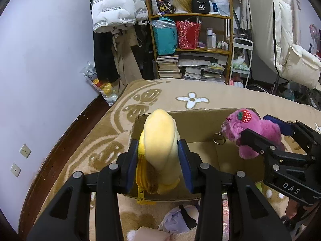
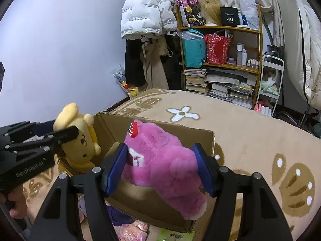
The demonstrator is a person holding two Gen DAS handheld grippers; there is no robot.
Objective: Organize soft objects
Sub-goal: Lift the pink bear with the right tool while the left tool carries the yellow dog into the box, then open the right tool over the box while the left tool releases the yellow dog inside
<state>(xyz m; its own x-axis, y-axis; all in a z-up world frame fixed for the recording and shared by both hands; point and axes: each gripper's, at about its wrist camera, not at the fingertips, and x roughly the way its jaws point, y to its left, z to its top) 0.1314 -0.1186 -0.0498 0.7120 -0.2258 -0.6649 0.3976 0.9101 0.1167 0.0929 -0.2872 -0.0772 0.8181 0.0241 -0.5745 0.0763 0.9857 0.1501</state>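
My left gripper (image 1: 158,160) is shut on a yellow plush dog (image 1: 158,140), holding it over the near wall of an open cardboard box (image 1: 192,124). The same yellow plush (image 2: 80,142) shows in the right wrist view, at the box's left edge. My right gripper (image 2: 162,168) is shut on a pink furry plush (image 2: 160,160) with a strawberry patch, above the cardboard box (image 2: 108,128). In the left wrist view the pink plush (image 1: 260,130) hangs over the box's right side, a key ring dangling from it.
The box sits on a bed with a beige blanket (image 2: 250,136) patterned with flowers. More soft items lie near the front edge: a lilac plush (image 1: 178,219) and pink packets (image 2: 132,231). A cluttered wooden shelf (image 1: 190,40) and hanging coats stand beyond the bed.
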